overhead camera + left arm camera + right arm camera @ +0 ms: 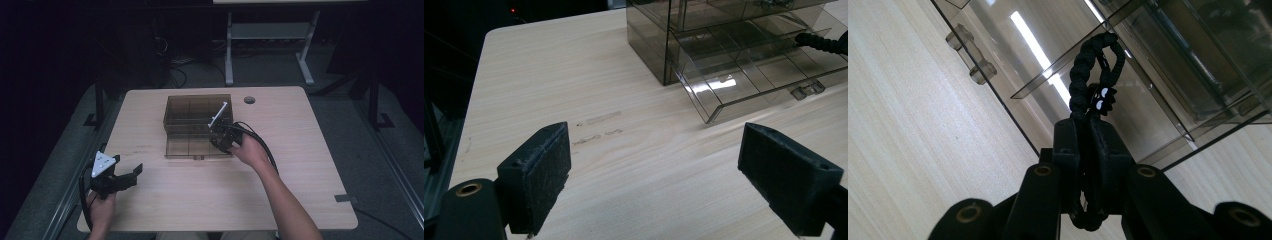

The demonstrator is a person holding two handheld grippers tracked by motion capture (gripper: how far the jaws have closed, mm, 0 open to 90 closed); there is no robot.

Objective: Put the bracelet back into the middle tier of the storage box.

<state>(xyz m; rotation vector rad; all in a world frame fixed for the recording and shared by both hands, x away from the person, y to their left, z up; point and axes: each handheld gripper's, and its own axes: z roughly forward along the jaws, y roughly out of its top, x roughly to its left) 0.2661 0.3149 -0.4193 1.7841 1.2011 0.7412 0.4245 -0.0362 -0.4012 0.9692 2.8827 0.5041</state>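
I read the drawer box (197, 117) as smoky-brown translucent plastic. The braided cord (1083, 75) is black with a white-eyed black charm (1101, 100). The table (300, 165) shows pale wood grain.

dark room, grey desk frame (270, 31) behind

no readable text, labels or numbers anywhere (table marks illegible)

Pale wooden table (300, 165) with grey grommet (249, 100); white-framed desk (270, 35) beyond, on dark floor.
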